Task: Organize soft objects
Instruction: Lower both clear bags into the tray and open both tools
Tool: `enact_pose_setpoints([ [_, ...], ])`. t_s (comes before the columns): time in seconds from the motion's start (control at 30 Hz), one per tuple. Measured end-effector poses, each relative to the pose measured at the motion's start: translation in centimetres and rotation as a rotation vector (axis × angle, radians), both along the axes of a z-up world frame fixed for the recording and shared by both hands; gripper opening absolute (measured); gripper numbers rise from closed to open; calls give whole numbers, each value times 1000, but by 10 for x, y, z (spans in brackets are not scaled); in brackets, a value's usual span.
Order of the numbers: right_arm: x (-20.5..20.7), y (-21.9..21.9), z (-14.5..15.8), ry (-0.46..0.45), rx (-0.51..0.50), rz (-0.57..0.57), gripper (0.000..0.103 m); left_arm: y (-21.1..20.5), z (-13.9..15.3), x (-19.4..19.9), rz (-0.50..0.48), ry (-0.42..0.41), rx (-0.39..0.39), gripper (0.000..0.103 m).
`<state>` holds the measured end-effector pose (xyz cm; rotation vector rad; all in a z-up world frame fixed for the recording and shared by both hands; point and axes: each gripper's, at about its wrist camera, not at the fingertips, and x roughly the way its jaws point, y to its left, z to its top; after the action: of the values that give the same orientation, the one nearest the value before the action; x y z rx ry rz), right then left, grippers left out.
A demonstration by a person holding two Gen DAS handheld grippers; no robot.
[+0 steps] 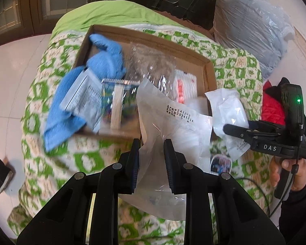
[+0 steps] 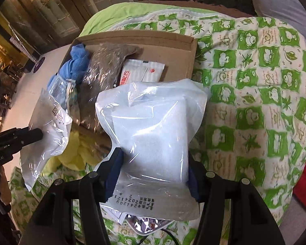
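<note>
A shallow cardboard box (image 1: 211, 75) lies on a green and white quilt (image 1: 87, 161). It holds a blue cloth (image 1: 106, 61), clear plastic bags and a white and red packet (image 1: 183, 85). My left gripper (image 1: 151, 161) is shut on a clear plastic pouch (image 1: 169, 126) with printed date codes, at the box's near edge. My right gripper (image 2: 153, 175) is shut on a similar white padded pouch (image 2: 153, 126), held above the quilt near the box (image 2: 185, 61). The right gripper also shows in the left wrist view (image 1: 234, 129), and the left gripper in the right wrist view (image 2: 30, 136).
A large grey plastic sack (image 1: 248, 22) stands beyond the quilt at the right. A red cloth (image 1: 273, 106) lies at the quilt's right edge. A black shoe (image 1: 1, 175) lies on the white floor at the left. A yellow item (image 2: 77, 151) and a shiny foil pack (image 2: 146, 224) lie on the quilt.
</note>
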<state>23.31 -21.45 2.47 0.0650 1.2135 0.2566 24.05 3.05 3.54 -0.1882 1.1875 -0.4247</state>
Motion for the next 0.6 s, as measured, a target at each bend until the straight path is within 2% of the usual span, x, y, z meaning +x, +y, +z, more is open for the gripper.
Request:
enact_pose_setpoints([
  [0.3,51,12,-3,51,49,-18,58,-17,-17,53,27,10,51,23],
  [0.6,91,22,-12,44,89,-77,59,-3,-31,97,123,-5,13,23],
])
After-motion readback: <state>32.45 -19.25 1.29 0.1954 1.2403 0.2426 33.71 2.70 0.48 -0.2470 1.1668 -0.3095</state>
